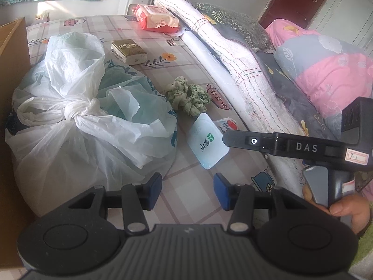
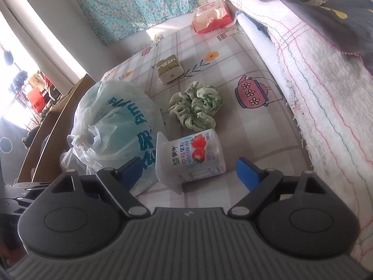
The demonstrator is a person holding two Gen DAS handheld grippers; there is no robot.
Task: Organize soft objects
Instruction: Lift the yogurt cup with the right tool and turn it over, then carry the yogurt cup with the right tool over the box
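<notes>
On the checked bed sheet (image 2: pixel 233 65), toppled strawberry yogurt cup (image 2: pixel 195 156) between the wide-open right gripper (image 2: pixel 193 170), green scrunchie (image 2: pixel 195 107) beyond, knotted plastic bag (image 1: pixel 77 116) beside the open, empty left gripper (image 1: pixel 187 190)

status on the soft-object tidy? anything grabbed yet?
Nothing looks sorted yet. Both tools are open and empty: the left tool hovers over the bedsheet; the right tool brackets the tipped yogurt cup without gripping. Still loose: green scrunchie, tissue pack, red wipes pack, knotted plastic bag.
</notes>
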